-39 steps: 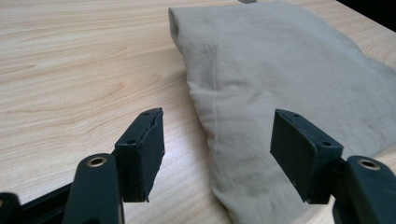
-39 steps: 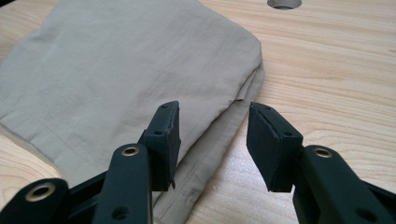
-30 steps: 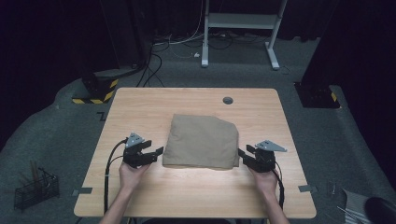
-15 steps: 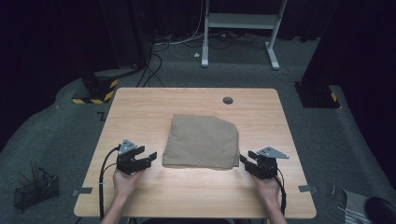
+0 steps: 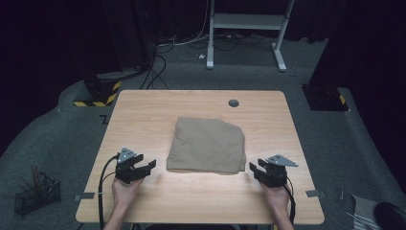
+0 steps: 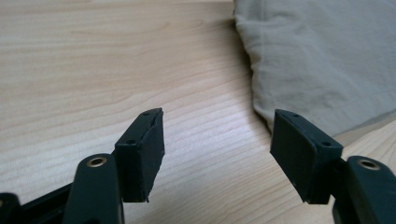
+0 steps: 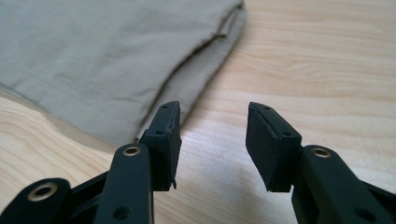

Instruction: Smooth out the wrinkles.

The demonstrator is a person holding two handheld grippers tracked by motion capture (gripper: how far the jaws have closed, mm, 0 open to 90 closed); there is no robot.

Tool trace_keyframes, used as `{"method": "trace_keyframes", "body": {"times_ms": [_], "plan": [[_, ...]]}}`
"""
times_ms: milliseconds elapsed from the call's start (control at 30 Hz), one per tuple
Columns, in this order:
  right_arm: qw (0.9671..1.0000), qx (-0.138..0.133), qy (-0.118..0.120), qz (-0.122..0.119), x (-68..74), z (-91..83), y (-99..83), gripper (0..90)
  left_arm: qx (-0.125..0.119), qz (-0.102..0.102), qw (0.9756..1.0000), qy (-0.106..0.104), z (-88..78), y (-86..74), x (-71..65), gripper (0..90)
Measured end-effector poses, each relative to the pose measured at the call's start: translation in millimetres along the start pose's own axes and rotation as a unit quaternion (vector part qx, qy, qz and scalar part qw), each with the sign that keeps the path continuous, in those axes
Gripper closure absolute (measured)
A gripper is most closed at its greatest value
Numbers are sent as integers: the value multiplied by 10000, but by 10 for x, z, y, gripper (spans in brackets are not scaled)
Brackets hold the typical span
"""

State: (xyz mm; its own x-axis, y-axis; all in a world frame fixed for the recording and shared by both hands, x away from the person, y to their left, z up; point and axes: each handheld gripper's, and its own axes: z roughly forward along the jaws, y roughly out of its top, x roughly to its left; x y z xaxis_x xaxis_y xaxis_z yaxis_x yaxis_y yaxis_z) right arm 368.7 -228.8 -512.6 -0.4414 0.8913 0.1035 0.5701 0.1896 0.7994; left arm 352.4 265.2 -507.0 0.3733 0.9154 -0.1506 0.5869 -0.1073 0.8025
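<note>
A folded tan cloth (image 5: 208,144) lies flat in the middle of the wooden table (image 5: 143,115). My left gripper (image 5: 147,166) rests low near the table's front, just left of the cloth's near left corner, jaws open and empty. In the left gripper view the cloth (image 6: 322,60) is ahead and to the right of the open gripper (image 6: 217,149). My right gripper (image 5: 253,167) sits off the cloth's near right corner, also open and empty. In the right gripper view the cloth's layered edge (image 7: 201,60) lies just beyond the left pad (image 7: 166,140) of that gripper (image 7: 212,142).
A round dark grommet (image 5: 233,103) is set in the table near its far edge. Off the table, a small wire basket (image 5: 36,194) stands on the floor at the left, a white stand (image 5: 244,28) and cables lie beyond, and yellow-black blocks (image 5: 98,93) flank the table.
Both hands have drawn back toward the table's front edge and sunk slightly, away from the cloth's sides. The cloth has not moved.
</note>
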Motion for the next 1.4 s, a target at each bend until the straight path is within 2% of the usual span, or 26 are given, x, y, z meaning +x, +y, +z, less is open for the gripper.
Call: {"method": "trace_keyframes", "body": {"times_ms": [100,167,300,467,600,833,933,1033,1067,1167,1400], "plan": [[9999,83,-99,-16,-13,9,-32,550,33,-7,10000,82,-1,-29,26,352],[9998,111,-159,-23,-30,5,-44,550,10,-118,9999,103,-6,-44,49,352],[9993,141,-334,-80,-74,-25,-69,549,41,-88,9997,214,7,-58,67,352],[9986,205,-486,59,-144,-37,-117,548,137,-22,9993,339,38,-84,94,351],[9981,263,-553,102,-175,-55,-131,545,184,-89,9989,423,60,-101,124,351],[9963,369,-769,52,-203,-79,-150,511,295,-38,9978,596,94,-161,169,349],[9956,485,-792,-116,-179,-65,-149,474,294,-58,9975,635,90,-166,159,343],[9955,500,-796,-125,-178,-65,-152,421,347,58,9970,685,101,-165,126,325],[9955,501,-808,-64,-182,-64,-153,404,371,114,9967,719,108,-164,111,320],[9951,504,-843,-70,-178,-63,-153,396,432,283,9950,850,128,-163,67,306],[9949,507,-874,-38,-174,-63,-154,390,442,286,9950,848,129,-165,59,286]]}}
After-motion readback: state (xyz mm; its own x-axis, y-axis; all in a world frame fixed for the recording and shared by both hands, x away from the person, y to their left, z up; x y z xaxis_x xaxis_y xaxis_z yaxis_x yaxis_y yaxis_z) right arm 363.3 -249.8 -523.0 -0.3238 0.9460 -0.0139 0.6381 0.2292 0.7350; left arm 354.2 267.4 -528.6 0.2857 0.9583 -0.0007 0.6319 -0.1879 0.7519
